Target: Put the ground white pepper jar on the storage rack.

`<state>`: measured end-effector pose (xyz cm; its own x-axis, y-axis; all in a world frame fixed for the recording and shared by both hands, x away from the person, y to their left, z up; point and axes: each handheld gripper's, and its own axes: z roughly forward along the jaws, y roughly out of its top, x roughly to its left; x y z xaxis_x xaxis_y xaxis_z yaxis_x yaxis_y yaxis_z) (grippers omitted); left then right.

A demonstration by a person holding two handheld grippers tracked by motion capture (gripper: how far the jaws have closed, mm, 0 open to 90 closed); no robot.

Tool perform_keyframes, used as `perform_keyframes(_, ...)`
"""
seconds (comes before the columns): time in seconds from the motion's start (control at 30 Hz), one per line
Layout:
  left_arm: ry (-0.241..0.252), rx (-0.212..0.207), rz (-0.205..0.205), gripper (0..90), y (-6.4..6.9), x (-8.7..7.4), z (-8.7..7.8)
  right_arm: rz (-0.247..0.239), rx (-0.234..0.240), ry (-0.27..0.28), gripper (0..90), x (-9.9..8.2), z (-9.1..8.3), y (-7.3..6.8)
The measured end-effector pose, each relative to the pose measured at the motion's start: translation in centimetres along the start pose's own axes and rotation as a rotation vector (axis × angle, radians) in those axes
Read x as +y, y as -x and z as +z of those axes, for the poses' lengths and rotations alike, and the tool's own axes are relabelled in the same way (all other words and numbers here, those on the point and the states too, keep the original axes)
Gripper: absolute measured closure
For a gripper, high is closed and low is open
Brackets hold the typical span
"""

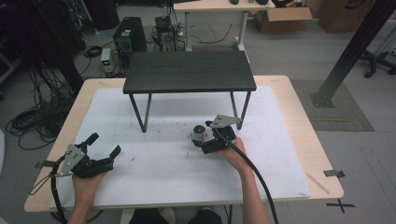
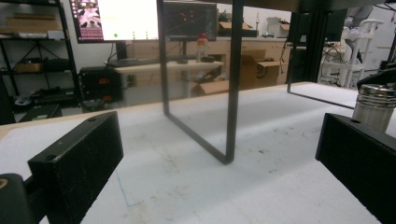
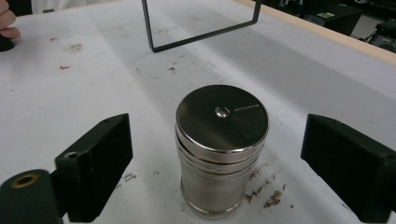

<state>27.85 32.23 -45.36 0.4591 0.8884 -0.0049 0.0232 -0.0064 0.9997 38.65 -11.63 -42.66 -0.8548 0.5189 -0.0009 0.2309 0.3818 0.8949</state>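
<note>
The shaker point(image 3: 222, 149) stands upright on the white mat point(image 1: 163, 172), between the right gripper point(image 3: 219, 163)'s jaws, which are apart with a gap on each side and touch nothing. The left gripper point(image 1: 105, 144) rests well apart, jaws wide, holding nothing.

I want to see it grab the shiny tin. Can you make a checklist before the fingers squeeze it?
1. Metal shaker stands upright on the white mat: ok.
2. Shaker sits between the right gripper fingers: ok.
3. Fingers not yet touching it, gaps both sides: ok.
4. Lid looks seated: ok.
5. Left gripper rests apart, open, out of the way: ok.
6. Black shelf's leg clear of the shaker: ok.
</note>
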Motion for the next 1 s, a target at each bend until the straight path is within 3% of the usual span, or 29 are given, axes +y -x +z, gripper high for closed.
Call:
perform_keyframes(0.6,-0.002,-0.001,0.002,1.2,-0.01,0.01,-0.01,0.044,0.022,-0.027,31.0,-0.05,0.82,0.12)
perform_keyframes(1.0,-0.001,0.0,0.003,1.2,-0.01,0.0,-0.01,0.035,0.013,-0.026,43.0,-0.06,0.86,0.1)
